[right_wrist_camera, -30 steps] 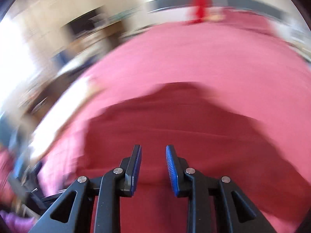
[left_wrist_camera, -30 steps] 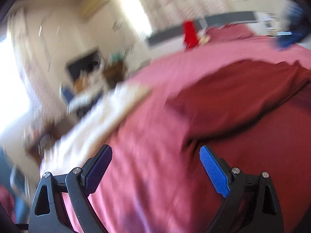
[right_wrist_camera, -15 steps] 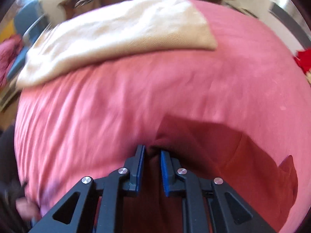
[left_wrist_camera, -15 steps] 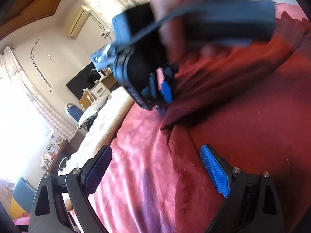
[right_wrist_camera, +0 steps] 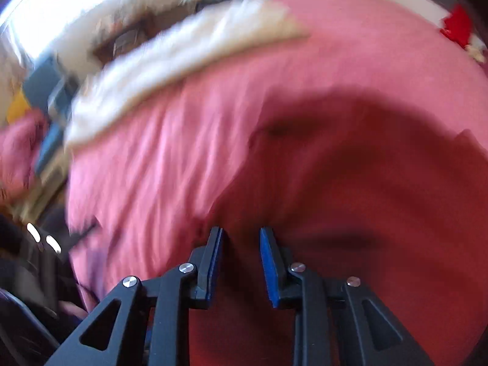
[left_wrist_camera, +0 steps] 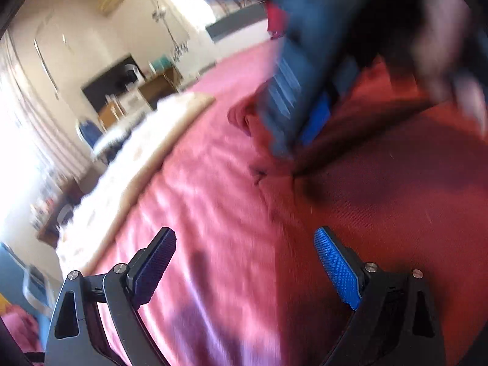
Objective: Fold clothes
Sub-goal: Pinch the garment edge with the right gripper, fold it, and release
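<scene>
A dark red garment (left_wrist_camera: 396, 198) lies spread on a pink bedspread (left_wrist_camera: 198, 198). My left gripper (left_wrist_camera: 244, 262) hovers wide open over the garment's left edge, nothing between its pads. In the left wrist view my right gripper (left_wrist_camera: 292, 140), blurred and held by a hand, points down onto a creased spot near the garment's upper left edge. In the right wrist view the right gripper (right_wrist_camera: 241, 244) sits low over the garment (right_wrist_camera: 366, 183). Its jaws are opening. Red cloth shows in the narrow gap, but the pads do not visibly press on it.
A cream blanket (left_wrist_camera: 146, 140) lies along the bed's left side, also in the right wrist view (right_wrist_camera: 183, 61). A small red item (right_wrist_camera: 457, 27) sits at the far end of the bed. A dresser with a dark screen (left_wrist_camera: 109, 82) and a blue chair (left_wrist_camera: 90, 131) stand beyond.
The right gripper swung across and down onto the garment's left edge, its jaws narrowing there and then widening. The left gripper dipped a little and stayed open.
</scene>
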Action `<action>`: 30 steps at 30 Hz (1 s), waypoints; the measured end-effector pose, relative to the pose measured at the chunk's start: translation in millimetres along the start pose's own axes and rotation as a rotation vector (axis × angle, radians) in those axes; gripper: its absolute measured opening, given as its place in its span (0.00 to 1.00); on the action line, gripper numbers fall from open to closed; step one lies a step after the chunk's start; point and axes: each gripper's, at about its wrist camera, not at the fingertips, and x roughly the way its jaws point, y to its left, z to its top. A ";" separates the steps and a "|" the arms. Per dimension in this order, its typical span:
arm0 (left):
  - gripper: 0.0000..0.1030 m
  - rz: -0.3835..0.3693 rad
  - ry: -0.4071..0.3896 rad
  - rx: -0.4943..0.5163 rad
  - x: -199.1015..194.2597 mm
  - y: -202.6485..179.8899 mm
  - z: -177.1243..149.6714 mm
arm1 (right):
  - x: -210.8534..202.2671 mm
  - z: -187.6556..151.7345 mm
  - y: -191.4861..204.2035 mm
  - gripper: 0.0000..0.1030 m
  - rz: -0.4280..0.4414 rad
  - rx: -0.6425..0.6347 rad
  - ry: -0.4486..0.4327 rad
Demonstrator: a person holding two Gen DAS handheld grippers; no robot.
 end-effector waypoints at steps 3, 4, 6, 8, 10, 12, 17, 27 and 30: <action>0.91 -0.067 0.049 -0.062 -3.5 4.8 -11.2 | -26.2 -2.8 11.1 0.25 -0.032 0.031 -0.108; 0.91 -0.086 0.067 -0.095 -2.5 7.3 -13.7 | -35.1 -5.5 13.3 0.25 0.001 0.062 -0.138; 0.91 -0.117 0.098 -0.163 -1.3 14.7 -17.0 | -50.0 -12.6 17.9 0.25 0.068 0.123 -0.181; 0.91 -0.141 0.116 -0.228 -4.0 20.6 -20.4 | -49.4 -20.7 21.3 0.25 0.129 0.173 -0.153; 0.91 -0.164 0.135 -0.293 -6.7 26.5 -23.8 | -37.7 -25.5 23.2 0.25 0.158 0.208 -0.098; 0.91 -0.164 0.143 -0.378 -9.6 40.7 -28.3 | -20.6 -29.3 27.7 0.25 0.113 0.229 -0.072; 0.91 -0.115 0.154 -0.617 -19.0 79.9 -46.6 | 7.2 -22.8 48.4 0.35 0.095 0.252 -0.117; 0.91 -0.112 0.006 -0.834 -8.5 111.7 -23.1 | -70.3 -8.6 2.0 0.34 0.121 0.266 -0.305; 0.91 -0.190 -0.060 -0.727 8.5 92.9 18.9 | -60.2 23.8 -25.8 0.31 0.068 0.249 -0.248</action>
